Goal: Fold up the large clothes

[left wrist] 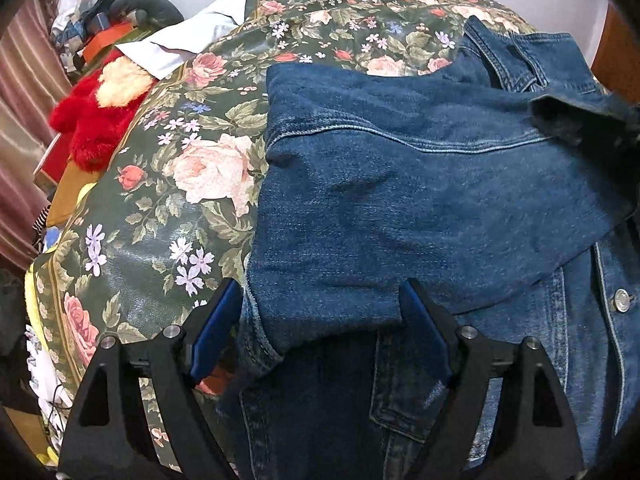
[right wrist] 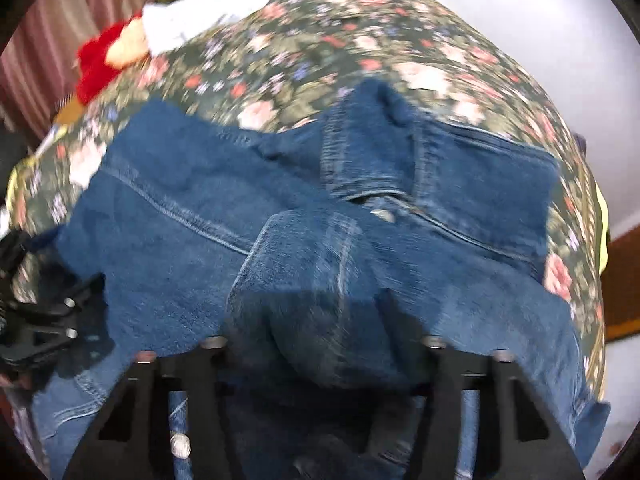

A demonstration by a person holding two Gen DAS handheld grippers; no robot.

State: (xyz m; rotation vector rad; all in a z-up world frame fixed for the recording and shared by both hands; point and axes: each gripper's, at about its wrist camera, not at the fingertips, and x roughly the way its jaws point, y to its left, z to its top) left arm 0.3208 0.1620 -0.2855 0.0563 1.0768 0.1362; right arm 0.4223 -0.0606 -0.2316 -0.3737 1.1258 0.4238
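Closest in, the left gripper (left wrist: 320, 312) stands wide, its blue pads either side of a folded sleeve end of the denim jacket (left wrist: 400, 184) without pinching it. If it closes from here it may catch only the top layer, and lifting would drag the fold open. The right gripper (right wrist: 320, 360) is harder to read: its view is smeared, and a bunched sleeve (right wrist: 312, 280) hides the fingertips, so I cannot tell whether it grips the cloth or merely sits under it. The finger bases are well apart, so probably it is not clamped tight, and the heavy denim could slide out.

Farther off, the jacket lies front up across the flowered tablecloth (left wrist: 168, 216), collar (left wrist: 516, 60) at the far side. The glossy cloth looks slippery, so a sideways tug could shift the whole jacket. Beyond, a red plush toy (left wrist: 92, 120) sits by the table edge, apart from the jacket.
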